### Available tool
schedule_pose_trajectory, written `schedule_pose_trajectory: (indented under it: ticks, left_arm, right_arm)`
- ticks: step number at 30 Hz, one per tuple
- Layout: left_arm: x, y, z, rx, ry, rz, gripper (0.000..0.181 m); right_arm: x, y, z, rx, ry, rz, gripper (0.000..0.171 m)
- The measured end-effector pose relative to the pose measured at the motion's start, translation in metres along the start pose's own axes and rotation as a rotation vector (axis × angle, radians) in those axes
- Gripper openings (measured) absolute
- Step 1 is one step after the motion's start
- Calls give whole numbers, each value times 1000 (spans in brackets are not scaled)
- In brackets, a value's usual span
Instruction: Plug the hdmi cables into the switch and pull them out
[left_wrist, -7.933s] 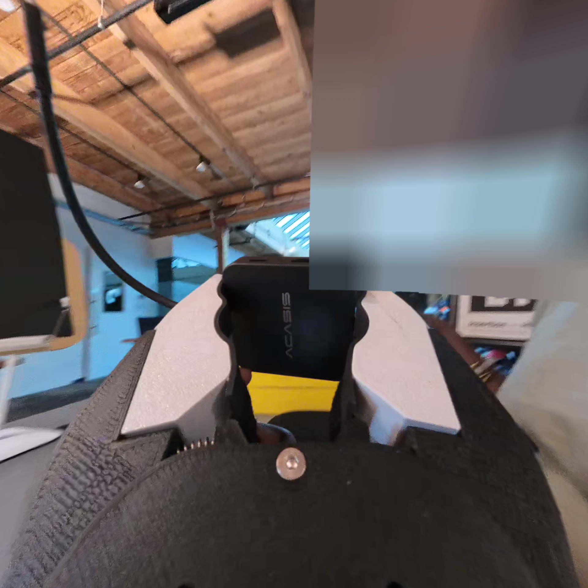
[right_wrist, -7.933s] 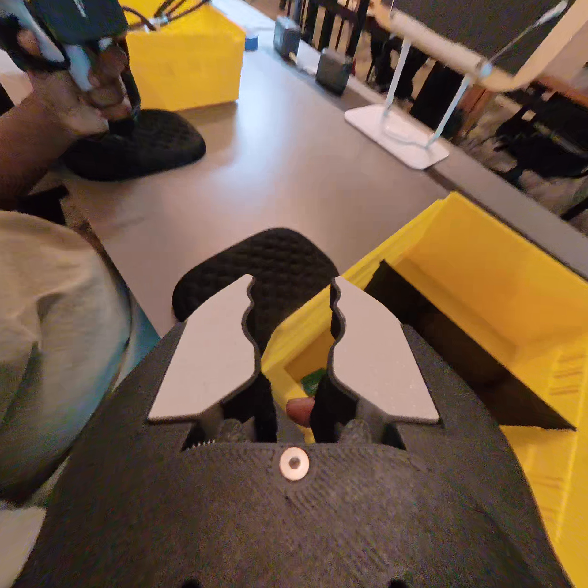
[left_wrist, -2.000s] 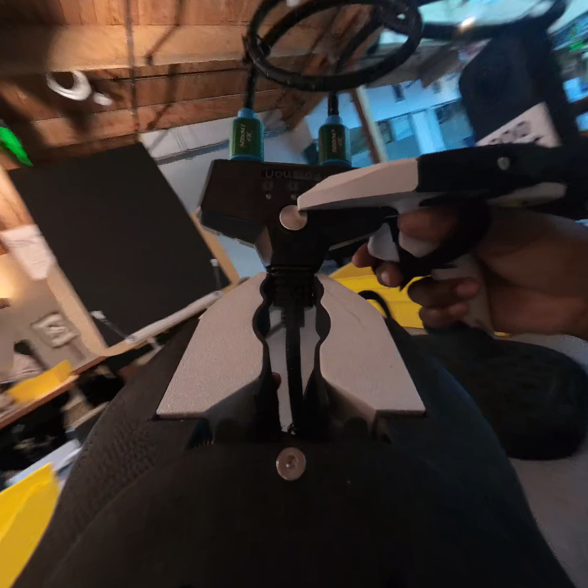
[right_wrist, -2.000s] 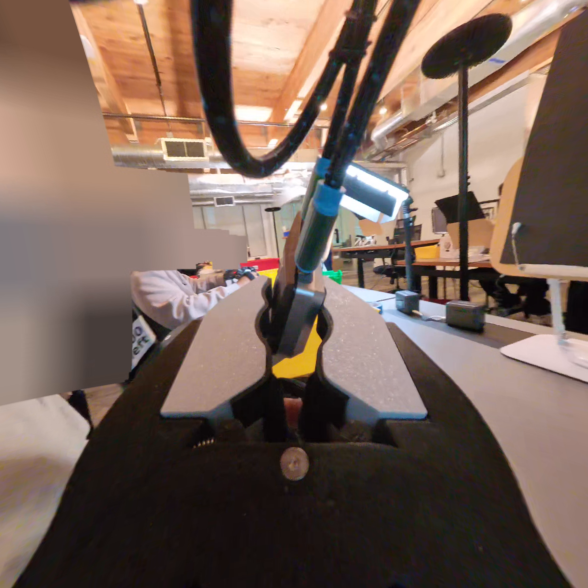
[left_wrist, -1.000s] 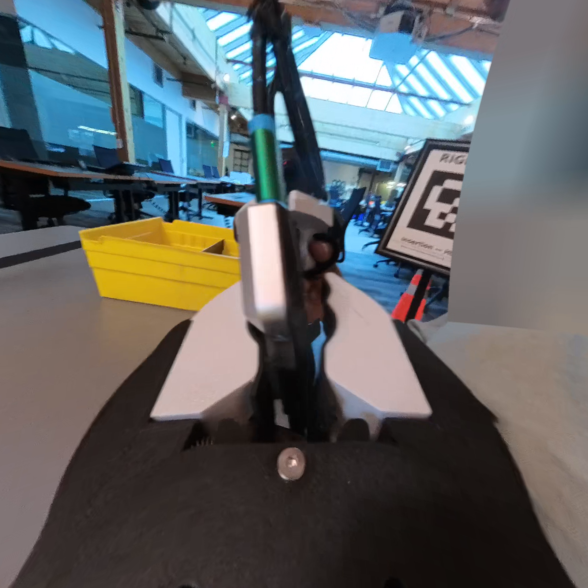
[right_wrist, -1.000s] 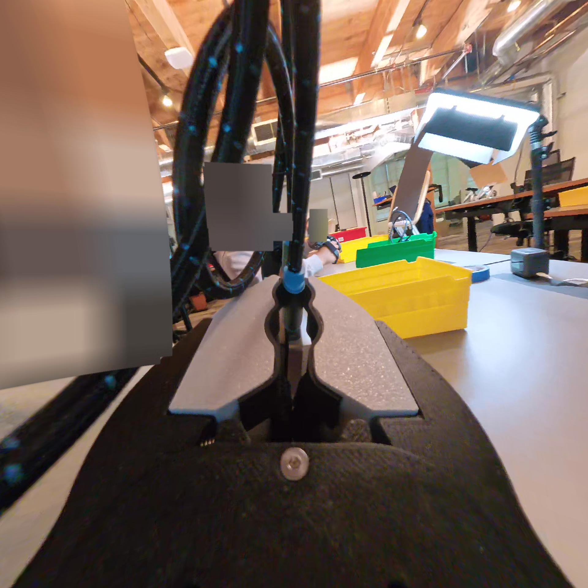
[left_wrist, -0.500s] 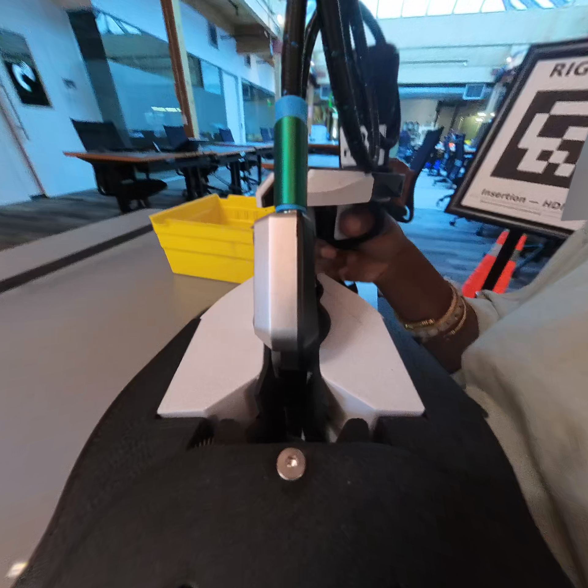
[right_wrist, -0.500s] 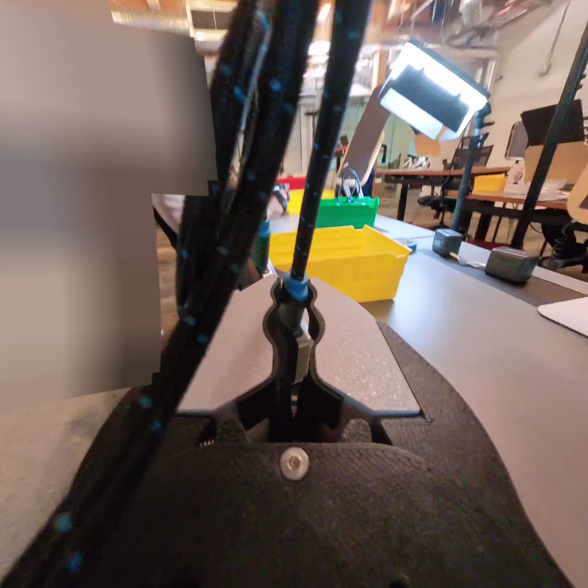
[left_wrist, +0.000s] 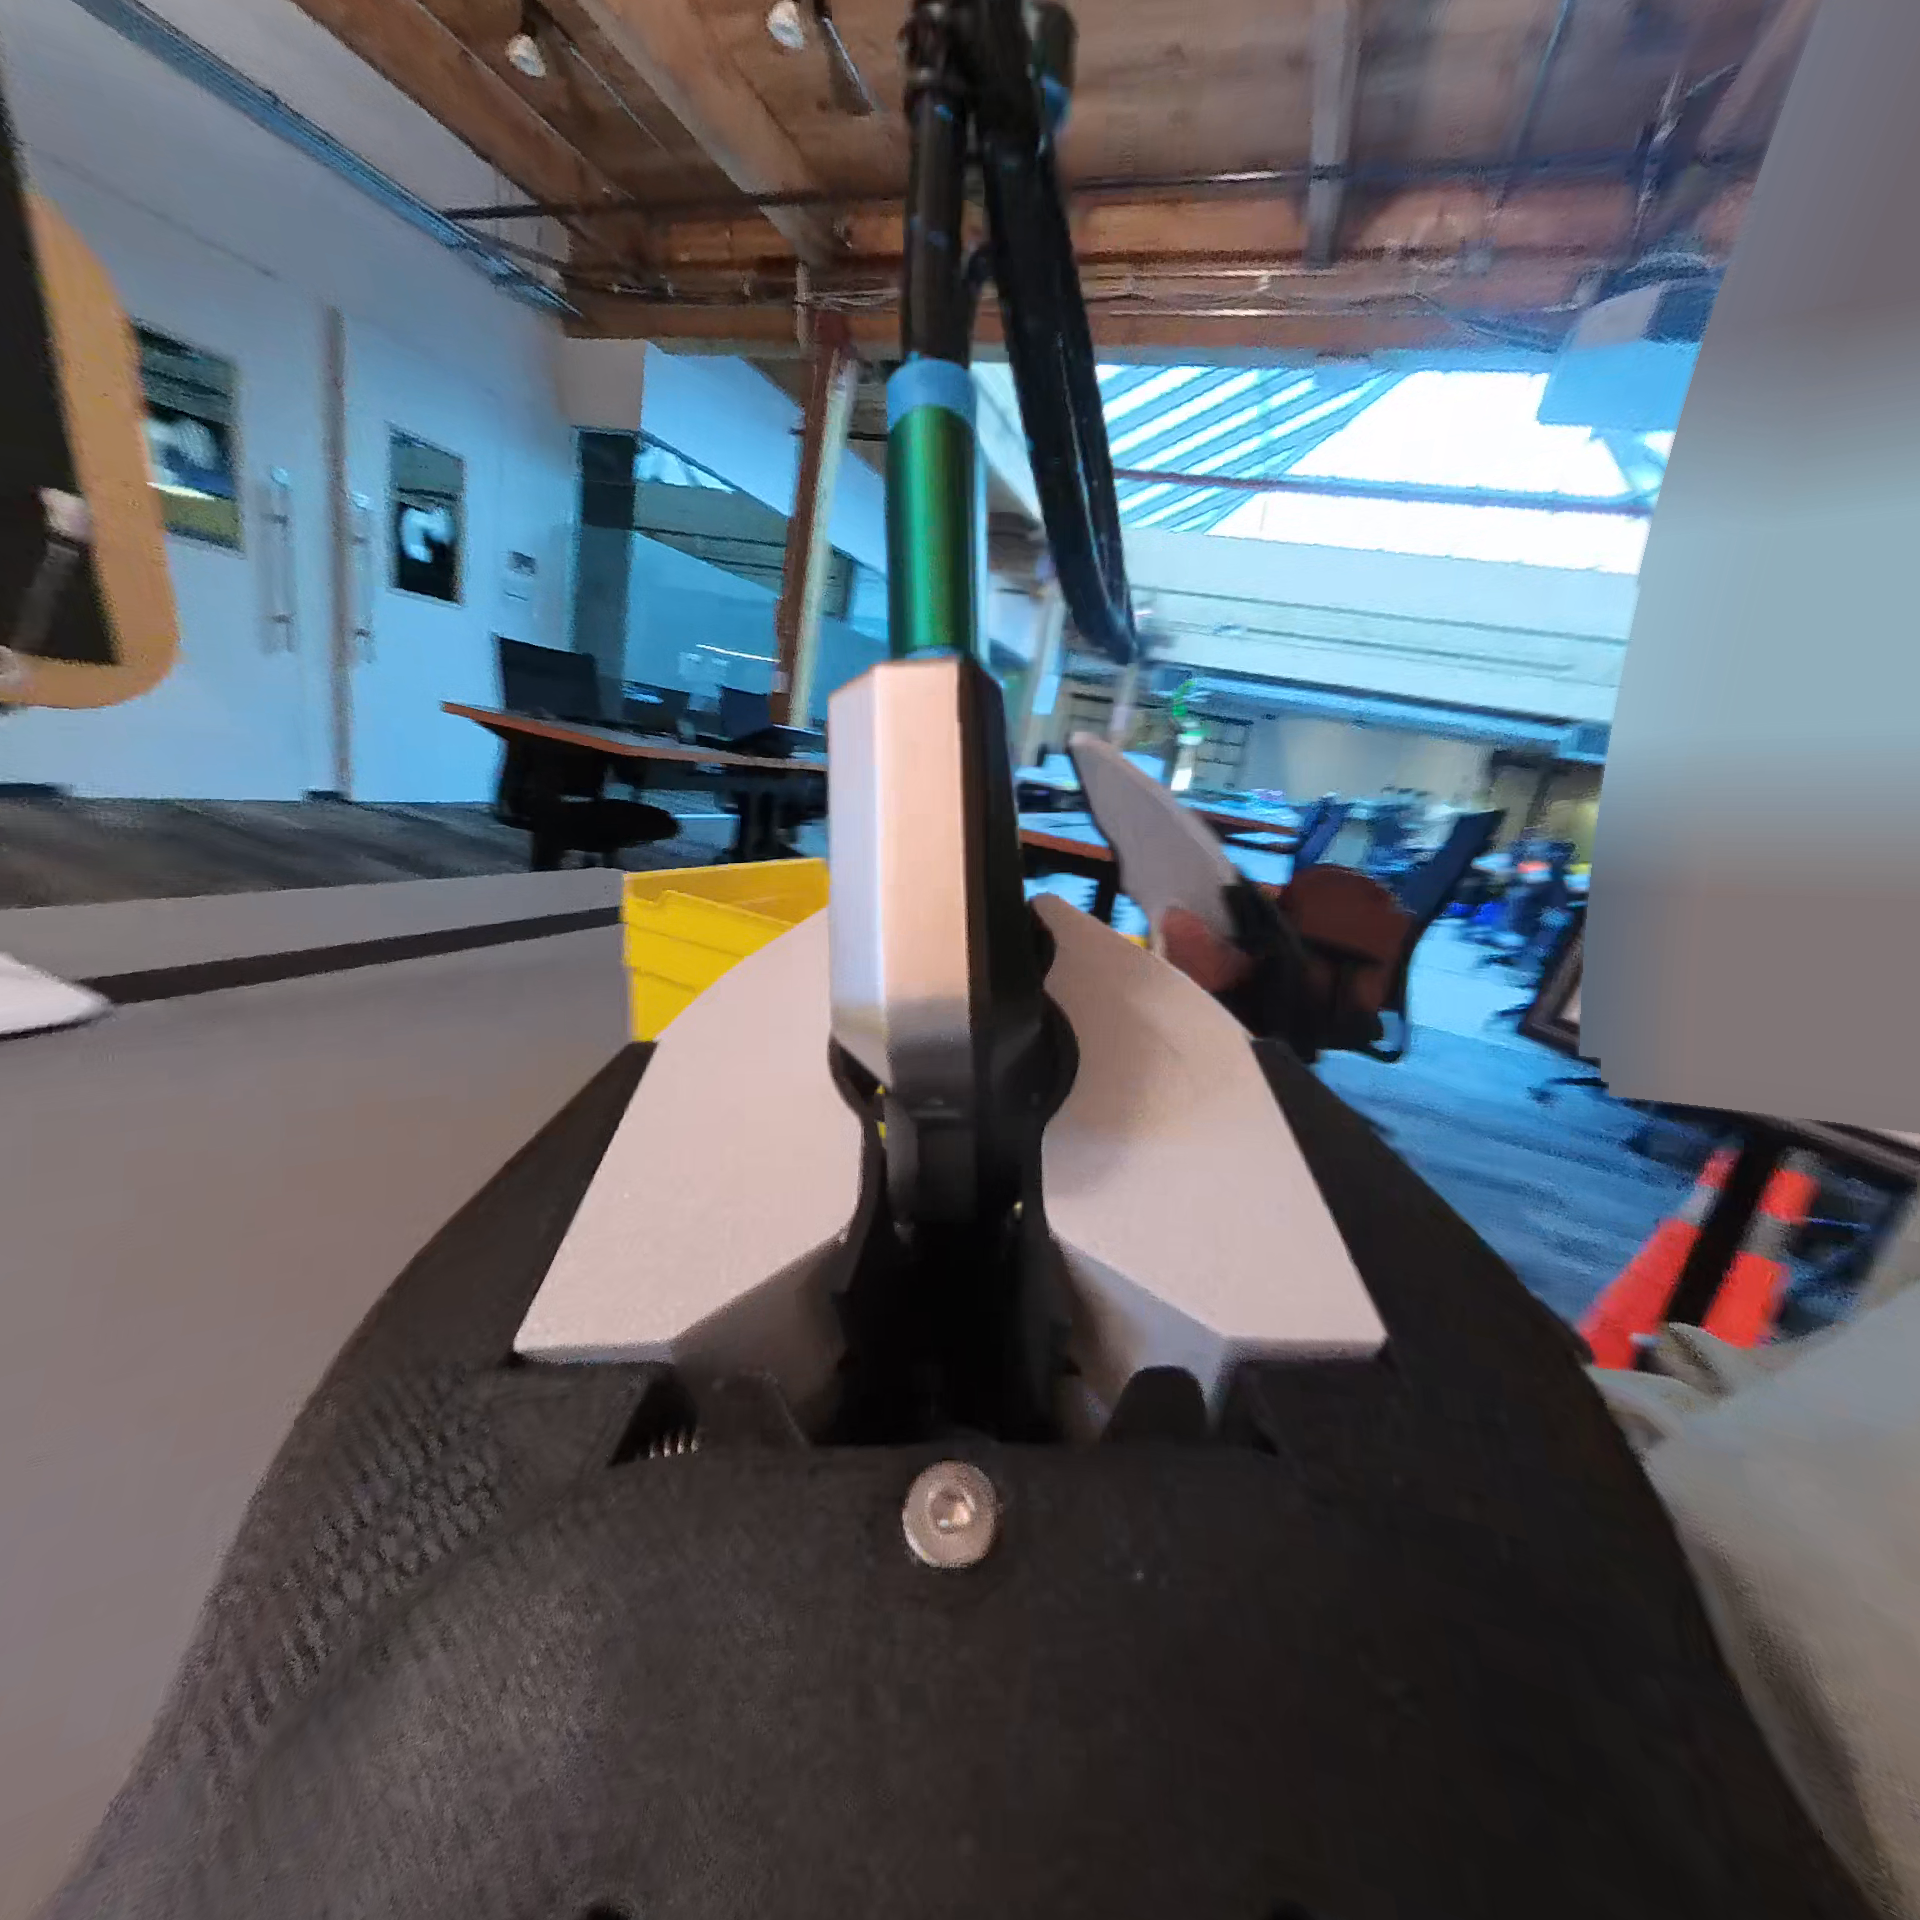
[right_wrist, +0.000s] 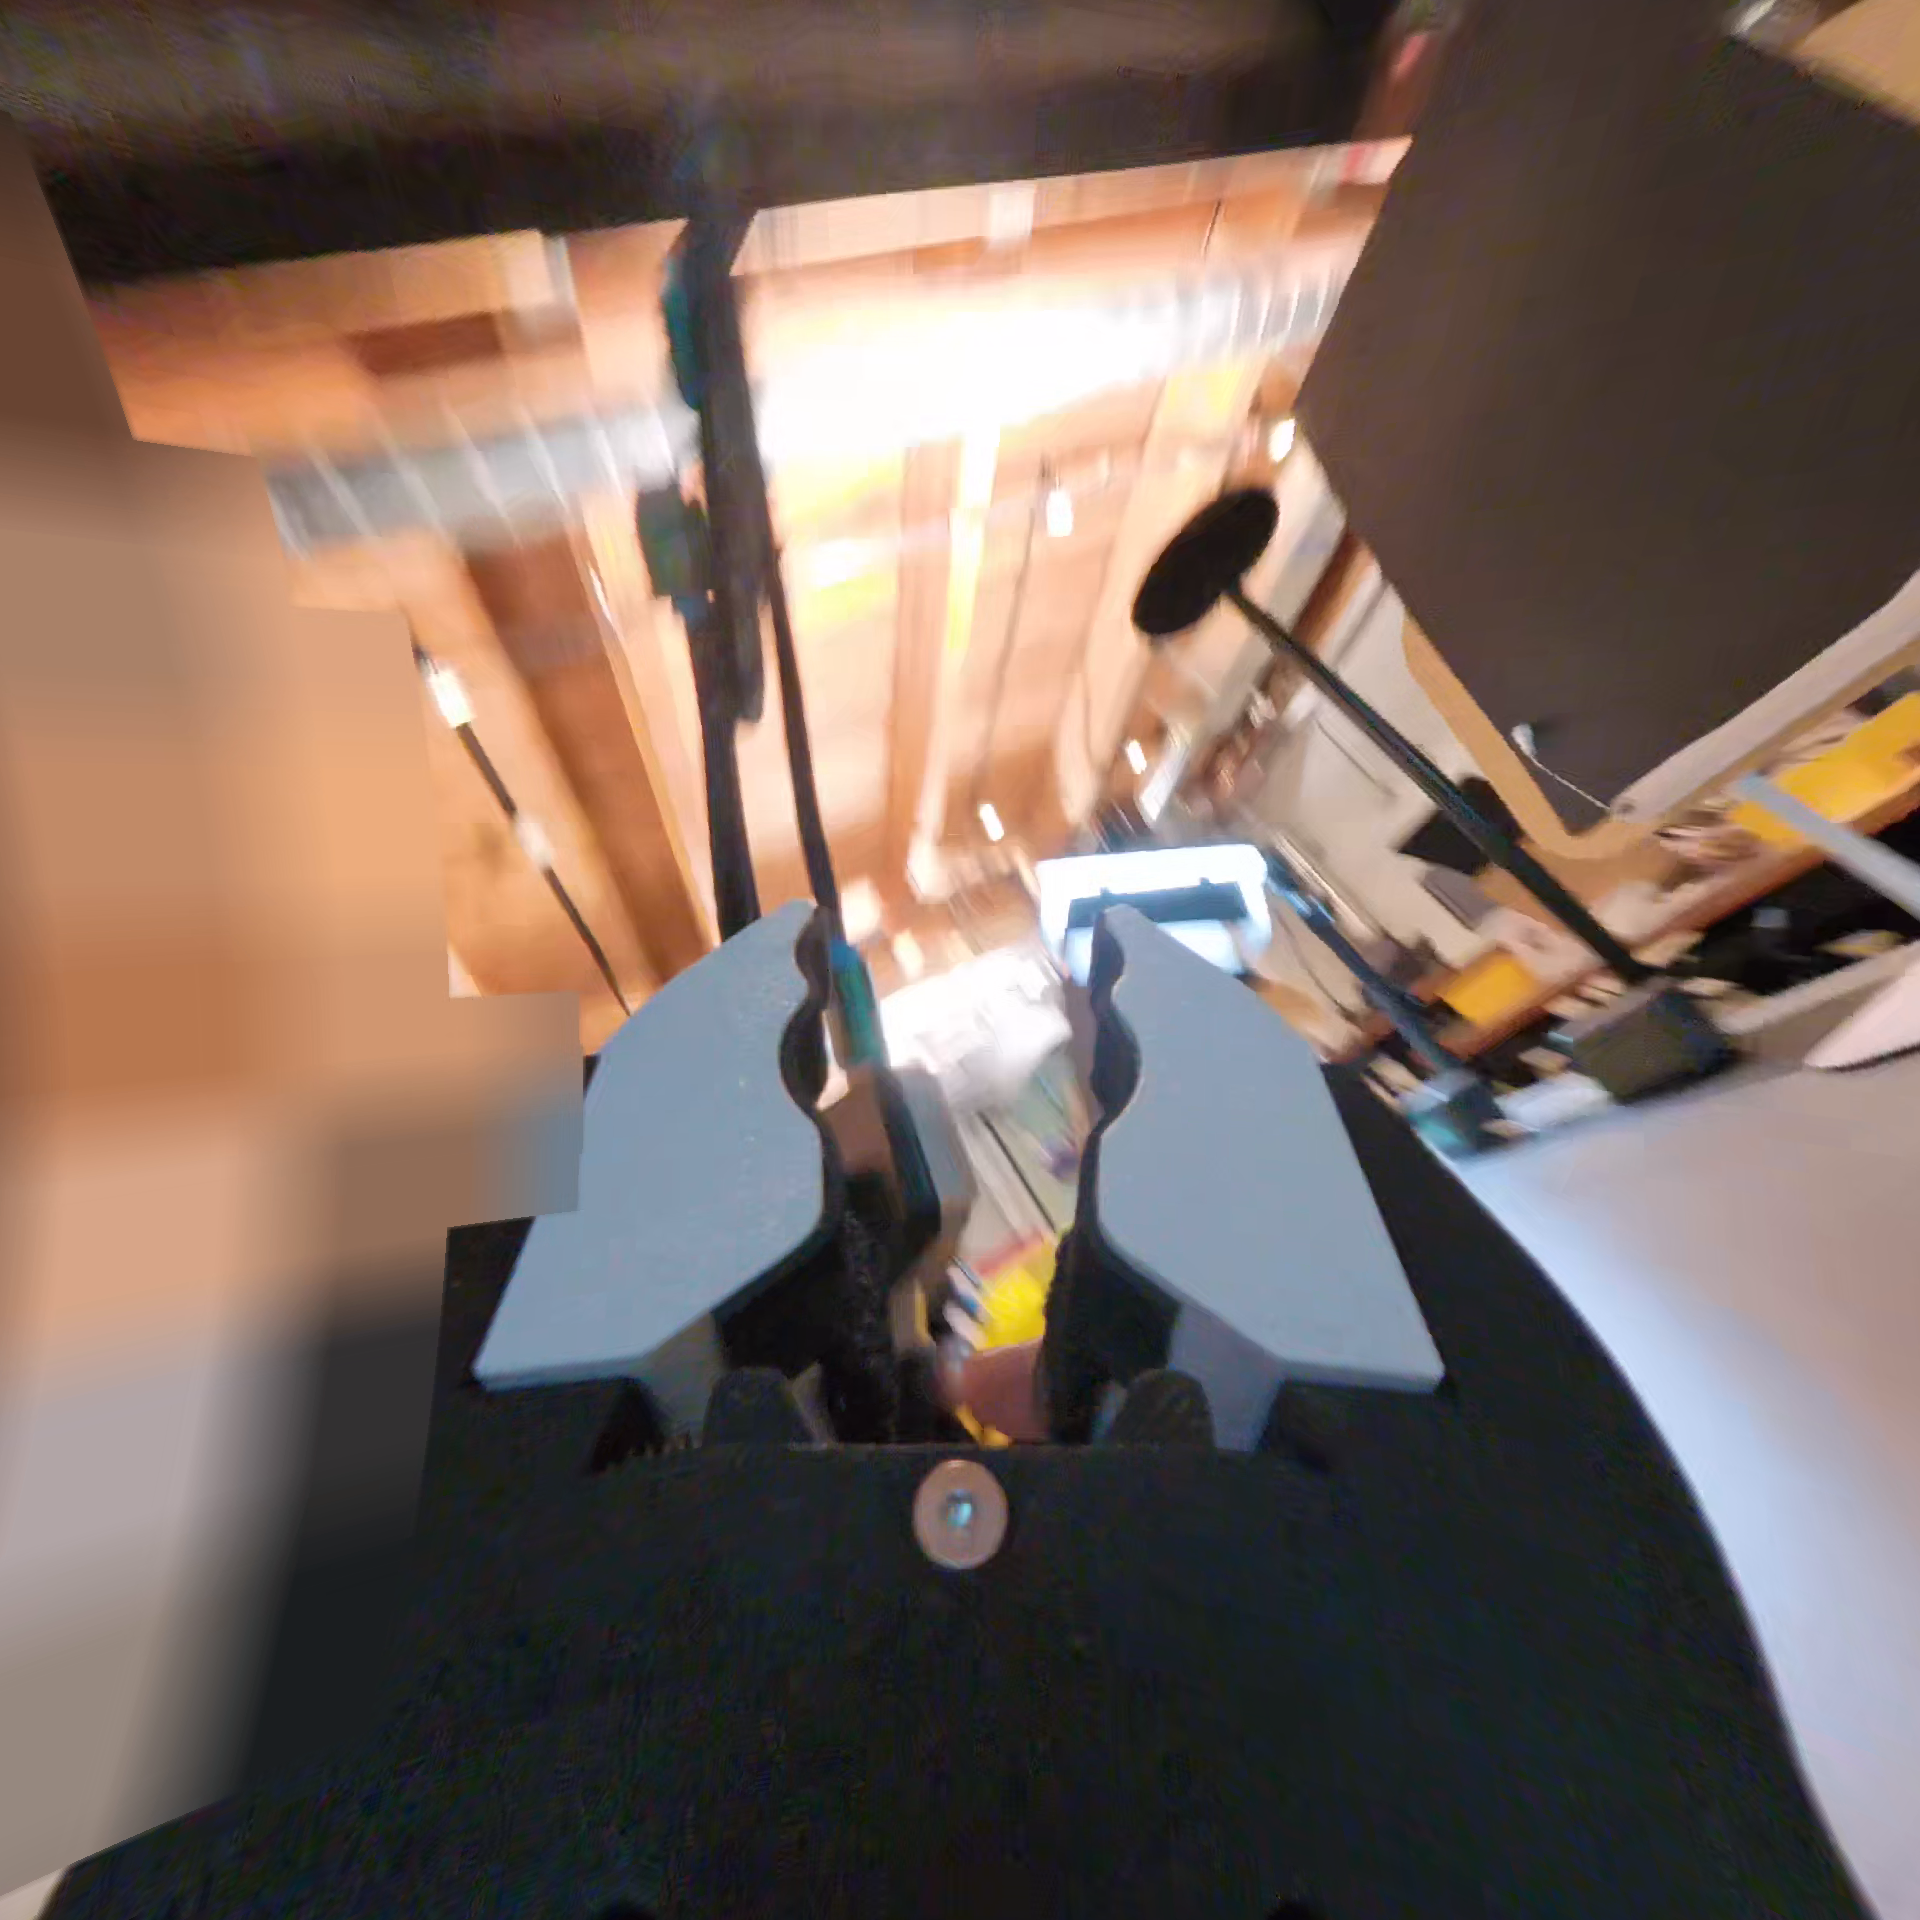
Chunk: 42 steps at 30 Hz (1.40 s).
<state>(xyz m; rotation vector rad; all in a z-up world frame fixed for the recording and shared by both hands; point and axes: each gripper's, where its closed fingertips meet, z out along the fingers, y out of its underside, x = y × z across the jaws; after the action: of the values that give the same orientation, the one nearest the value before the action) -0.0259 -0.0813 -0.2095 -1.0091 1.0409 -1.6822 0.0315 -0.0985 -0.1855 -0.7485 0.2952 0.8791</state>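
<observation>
Left gripper (left_wrist: 951, 1049): jaws closed on the silver HDMI plug (left_wrist: 902, 862), held upright, green sleeve and black cable rising above | Right gripper (right_wrist: 961, 1081): jaws parted, a second HDMI plug (right_wrist: 868, 1117) seen against the left finger, grip uncertain through blur | Beyond: yellow bin (left_wrist: 717, 930) on the grey table (left_wrist: 260, 1143), contents hidden.

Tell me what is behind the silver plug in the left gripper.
Behind the silver plug, clamped in the left gripper, a yellow bin shows only its left part on the grey table. The plug and the gripper fingers cover the rest, so its contents stay hidden.
</observation>
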Motion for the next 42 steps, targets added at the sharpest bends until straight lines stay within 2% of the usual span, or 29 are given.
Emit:
schedule_pose_trajectory:
  ticks: [2,4,7,8,11,17,19,20,21,25,27,30,32,35,38,42]
  left_arm:
    - [-10,0,-2,-19,-92,102,22]
    - [-14,5,0,-61,-168,239,22]
    - [-8,16,6,-103,-207,385,22]
    - [-10,19,7,-124,-231,406,22]
    - [-18,27,7,-223,-280,516,23]
    - [-22,31,6,-255,-269,437,22]
    - [-22,35,6,-293,-264,431,23]
    - [-21,37,7,-309,-243,413,31]
    - [-20,38,8,-324,-220,379,30]
    - [-25,45,7,-374,-251,404,24]
    - [-29,47,5,-361,-245,364,23]
    - [-31,42,2,-344,-260,468,21]
    - [-31,47,4,-379,-275,486,23]
    - [-37,60,3,-426,-262,388,24]
    - [-39,57,-2,-411,-227,351,23]
    - [-34,63,3,-435,-216,296,25]
  right_arm:
    - [-5,23,9,-204,33,-289,47]
    - [-15,31,17,-282,63,-538,45]
    - [-9,38,26,-389,152,-745,30]
    - [-8,40,26,-423,146,-755,23]
    - [-6,40,24,-474,124,-710,21]
    - [-4,42,23,-446,109,-620,21]
    - [-1,42,21,-482,133,-768,22]
    - [-1,41,20,-509,135,-846,22]
    - [0,39,19,-540,132,-895,22]
    - [13,41,16,-593,119,-721,22]
    - [15,44,16,-588,145,-758,22]
    - [0,46,19,-576,88,-705,20]
    - [8,43,15,-608,57,-665,19]
    - [25,47,11,-626,114,-609,19]
    - [19,52,14,-569,119,-537,20]
    - [28,47,14,-672,81,-587,19]
